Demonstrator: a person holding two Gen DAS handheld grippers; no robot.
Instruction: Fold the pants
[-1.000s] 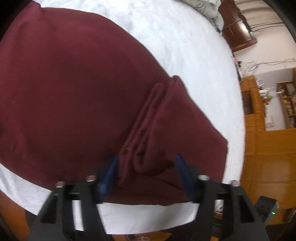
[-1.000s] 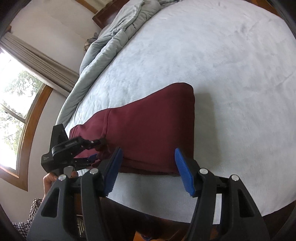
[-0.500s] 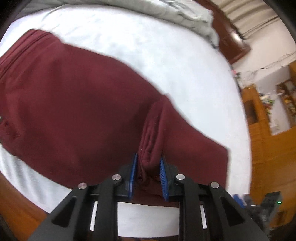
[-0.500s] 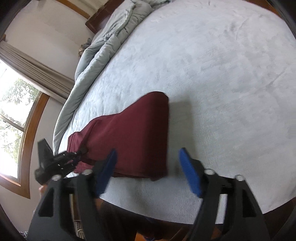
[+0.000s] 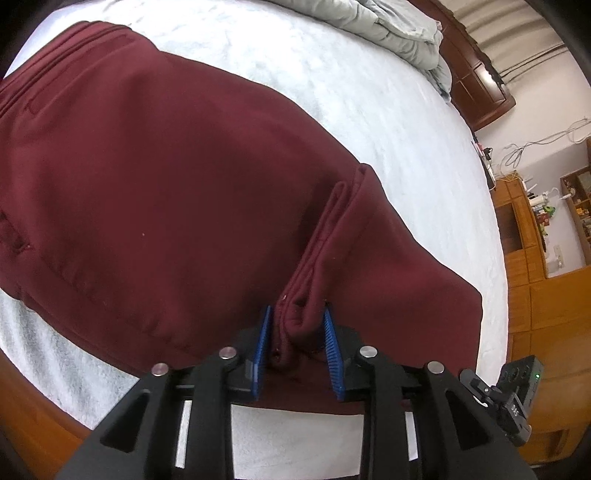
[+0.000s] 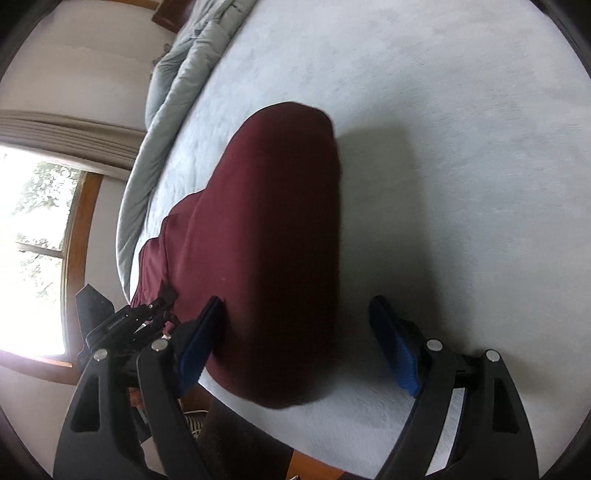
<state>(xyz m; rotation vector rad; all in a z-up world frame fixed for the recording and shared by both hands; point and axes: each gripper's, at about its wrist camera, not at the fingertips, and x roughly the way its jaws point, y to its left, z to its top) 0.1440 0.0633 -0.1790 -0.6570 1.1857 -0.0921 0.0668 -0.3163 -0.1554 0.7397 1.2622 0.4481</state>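
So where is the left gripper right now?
In the left wrist view the left gripper sits low and centre at the near edge of the bed, shut on a bunched fold of the maroon pants.

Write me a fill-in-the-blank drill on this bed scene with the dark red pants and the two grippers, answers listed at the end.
1. The left gripper is shut on a bunched fold of the dark red fleece pants, and its finger pads are coloured ____.
2. The right gripper has its jaws ____, gripping nothing.
3. The pants lie on a pale, plush ____.
4. A crumpled grey quilt lies along the bed's ____ edge in the left wrist view.

Missing words: blue; open; bedspread; far
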